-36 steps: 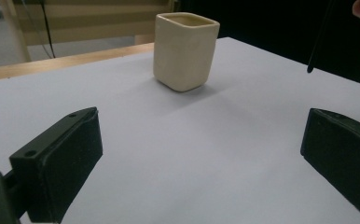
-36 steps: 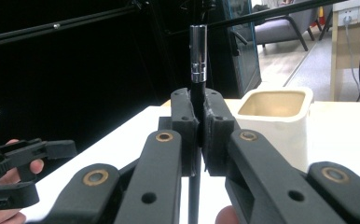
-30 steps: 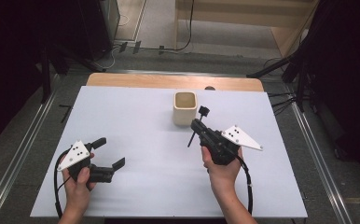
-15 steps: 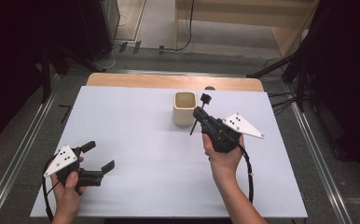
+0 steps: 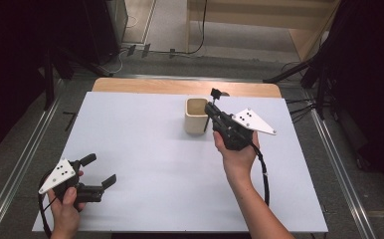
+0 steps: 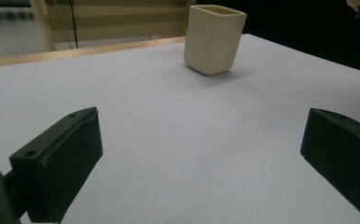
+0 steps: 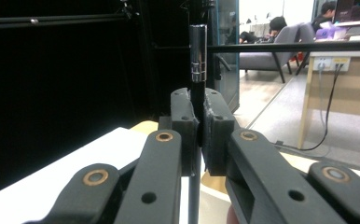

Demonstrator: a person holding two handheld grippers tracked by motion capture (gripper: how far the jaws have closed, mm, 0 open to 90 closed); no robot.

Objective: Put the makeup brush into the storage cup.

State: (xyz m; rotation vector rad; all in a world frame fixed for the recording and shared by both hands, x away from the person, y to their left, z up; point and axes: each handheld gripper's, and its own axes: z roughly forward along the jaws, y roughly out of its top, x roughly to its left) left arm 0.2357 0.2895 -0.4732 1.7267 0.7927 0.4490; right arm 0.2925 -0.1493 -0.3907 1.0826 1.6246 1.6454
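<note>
- Slender black tool (image 7: 197, 51) with a metal collar near its top is pinched upright between the pressed-in jaws of the right gripper (image 5: 213, 107), just beside the beige cup's (image 5: 196, 115) far right rim in the high view.
- No brand, label or writing can be read on the tool, the cup or either gripper.
- Left gripper (image 5: 100, 172) rests low at the near left corner of the white table (image 5: 145, 149), its jaws spread wide with only bare tabletop between them, well apart from the cup.
- Cup stands upright toward the table's far side; nothing lies between it and the left gripper.
- Cable (image 5: 265, 174) trails from the right gripper along the forearm.
</note>
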